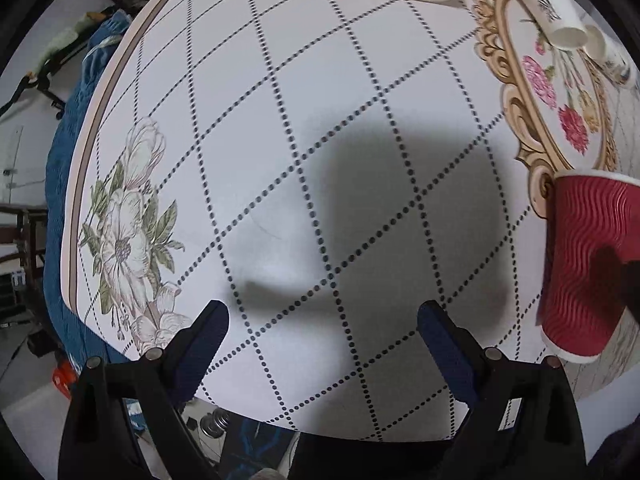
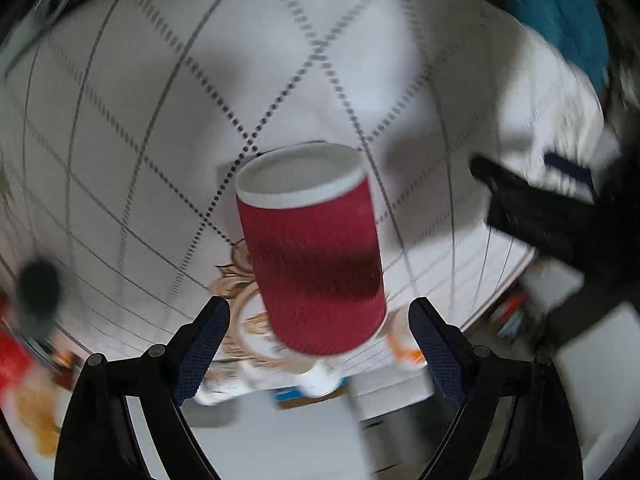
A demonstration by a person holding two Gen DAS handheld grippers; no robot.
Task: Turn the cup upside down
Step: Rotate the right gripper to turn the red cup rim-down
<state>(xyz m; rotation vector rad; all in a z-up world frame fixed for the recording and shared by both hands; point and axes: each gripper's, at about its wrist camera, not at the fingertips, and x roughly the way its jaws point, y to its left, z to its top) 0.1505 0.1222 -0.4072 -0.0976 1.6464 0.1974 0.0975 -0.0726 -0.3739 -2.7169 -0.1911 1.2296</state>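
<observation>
Two grippers appear, both with jaws spread and holding nothing. The red cup (image 2: pixel 316 252) stands between and just ahead of the right gripper (image 2: pixel 319 322), apparently base-up on the patterned surface (image 2: pixel 132 128), so the flip looks done. The left gripper (image 1: pixel 323 322) hovers over bare cloth, keeping clear of the cup (image 1: pixel 588 264).

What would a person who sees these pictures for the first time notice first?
The red ribbed paper cup stands out at once, centred just beyond the open right gripper, which does not touch it. In the left wrist view, a dark shadow crosses the white dotted-grid tablecloth ahead of the open left gripper.
</observation>
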